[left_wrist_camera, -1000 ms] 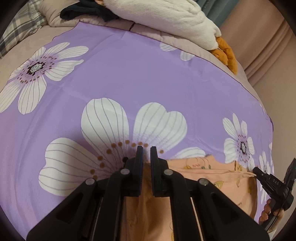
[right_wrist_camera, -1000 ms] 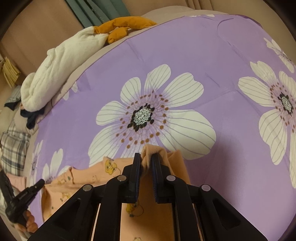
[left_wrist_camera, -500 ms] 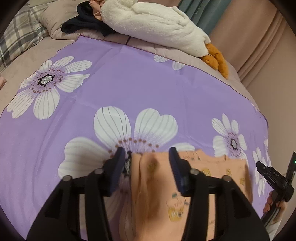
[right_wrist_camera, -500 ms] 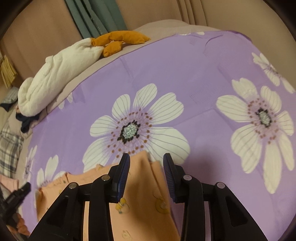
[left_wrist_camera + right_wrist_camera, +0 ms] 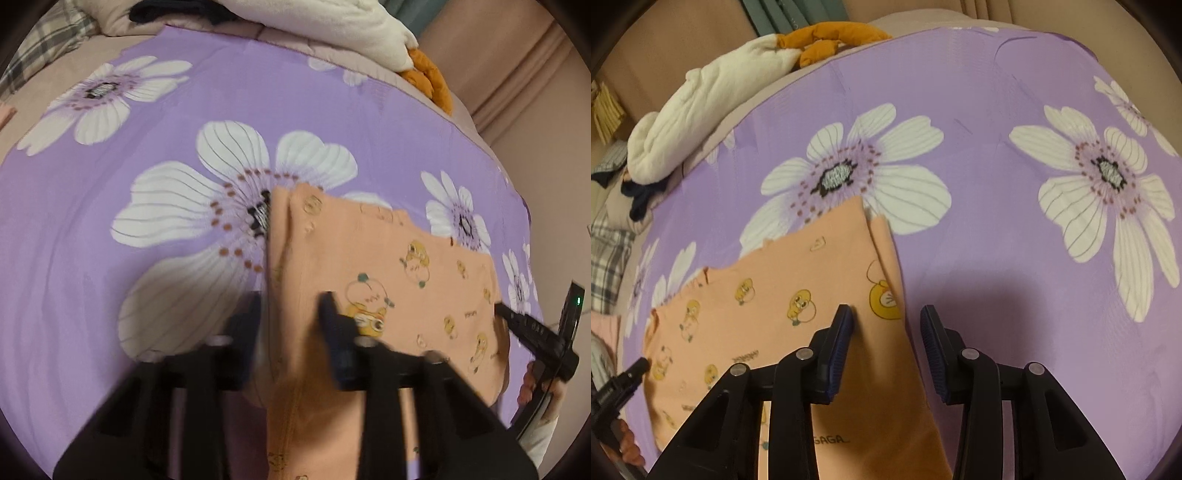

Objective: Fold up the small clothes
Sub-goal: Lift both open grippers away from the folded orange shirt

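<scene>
Left hand-held gripper (image 5: 291, 314): jaws apart, straddling the garment's left edge, gripping nothing. Right hand-held gripper (image 5: 886, 325): jaws apart over its right edge. Peach printed garment (image 5: 798, 288) lies flat on the purple floral bed sheet (image 5: 997, 110). Judged light, limp, creasing easily; pinch at hems or corners. White blanket (image 5: 701, 107) beyond.

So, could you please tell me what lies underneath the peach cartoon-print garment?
The peach cartoon-print garment lies flat on the purple cloth with white flowers; petals show around its edges. Whatever lies directly beneath it is covered, so nothing more can be told.
</scene>
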The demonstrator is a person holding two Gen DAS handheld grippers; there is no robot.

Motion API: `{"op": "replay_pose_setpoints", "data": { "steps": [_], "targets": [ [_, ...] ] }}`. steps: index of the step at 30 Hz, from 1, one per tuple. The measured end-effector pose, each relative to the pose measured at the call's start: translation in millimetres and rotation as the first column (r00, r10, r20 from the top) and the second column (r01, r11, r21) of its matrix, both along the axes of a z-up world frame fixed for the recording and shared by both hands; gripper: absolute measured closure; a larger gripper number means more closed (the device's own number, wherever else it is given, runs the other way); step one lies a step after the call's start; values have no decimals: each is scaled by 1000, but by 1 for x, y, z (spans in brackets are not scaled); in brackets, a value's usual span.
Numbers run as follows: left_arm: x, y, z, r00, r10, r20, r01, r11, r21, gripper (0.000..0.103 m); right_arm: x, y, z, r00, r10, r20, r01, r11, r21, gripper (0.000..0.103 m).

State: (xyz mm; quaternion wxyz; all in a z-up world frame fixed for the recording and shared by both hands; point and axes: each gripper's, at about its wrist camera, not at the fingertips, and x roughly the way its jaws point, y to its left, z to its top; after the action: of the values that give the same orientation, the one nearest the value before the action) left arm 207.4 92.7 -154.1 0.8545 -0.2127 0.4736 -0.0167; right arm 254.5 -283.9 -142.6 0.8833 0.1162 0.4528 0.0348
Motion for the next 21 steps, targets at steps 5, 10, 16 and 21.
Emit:
{"op": "replay_pose_setpoints", "data": {
  "steps": [5,10,16,21],
  "targets": [
    [0,-7,4,1000,4,20,-5,999,48,89,-2,3,6,999,7,32,-7,1000,-5,91],
    [0,-10,17,998,-9,59,5,998,64,90,-12,1,20,996,-8,91,8,1000,2,99],
    [6,-8,0,1000,-1,9,0,997,82,89,-8,-2,14,996,-33,84,35,999,-17,99],
    [4,-6,-5,1000,-3,2,3,996,92,84,-6,-4,-4,998,-51,45,52,998,-25,99]
  ]
}}
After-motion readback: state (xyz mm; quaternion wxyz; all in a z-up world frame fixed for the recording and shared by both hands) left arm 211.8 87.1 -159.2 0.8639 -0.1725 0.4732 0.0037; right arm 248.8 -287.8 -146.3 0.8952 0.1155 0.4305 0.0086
